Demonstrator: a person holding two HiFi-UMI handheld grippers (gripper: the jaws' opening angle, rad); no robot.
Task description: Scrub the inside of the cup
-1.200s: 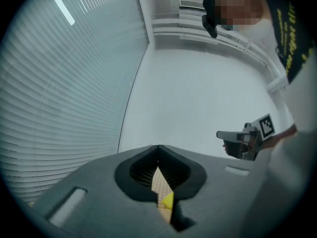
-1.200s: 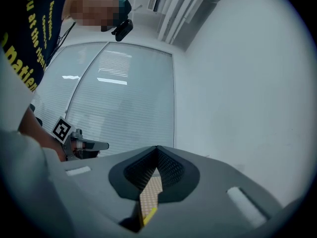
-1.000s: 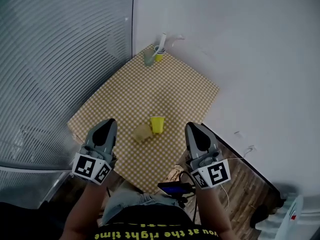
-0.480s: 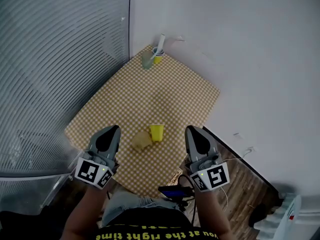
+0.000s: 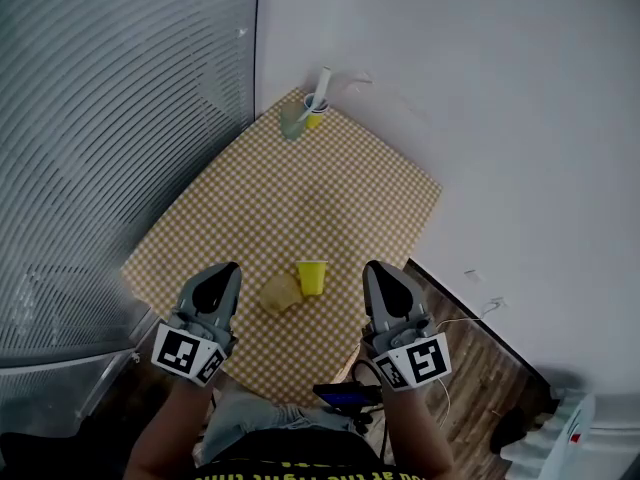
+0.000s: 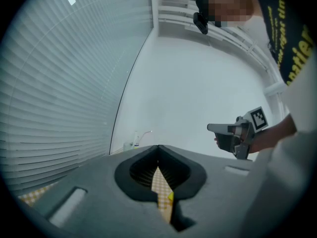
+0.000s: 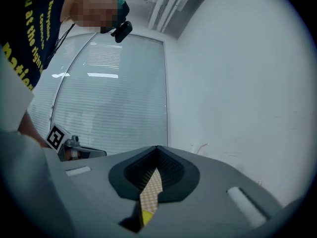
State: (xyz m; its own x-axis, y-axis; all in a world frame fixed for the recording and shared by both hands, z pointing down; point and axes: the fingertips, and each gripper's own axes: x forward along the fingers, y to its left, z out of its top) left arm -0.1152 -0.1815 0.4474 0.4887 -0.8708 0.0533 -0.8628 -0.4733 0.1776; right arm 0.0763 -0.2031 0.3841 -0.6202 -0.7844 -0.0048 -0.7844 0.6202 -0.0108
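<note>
The left gripper (image 5: 224, 271) and right gripper (image 5: 376, 270) are both closed tight and empty, one either side of the yellow cup (image 5: 312, 276) near the tabletop's (image 5: 300, 183) near edge. With the sponge (image 5: 281, 293) just beside it, the cup looks light enough to tip or slide off that edge if nudged. I cannot tell its contents; at the far corner a white stick (image 5: 322, 84) stands in a small yellow holder (image 5: 316, 117) beside a greenish glass (image 5: 292, 121).

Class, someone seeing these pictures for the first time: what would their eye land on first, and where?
The bright yellow cup sits near the checked table's near edge, with a dull yellow sponge just left of it. The left gripper and right gripper, jaws shut and empty, flank them.
</note>
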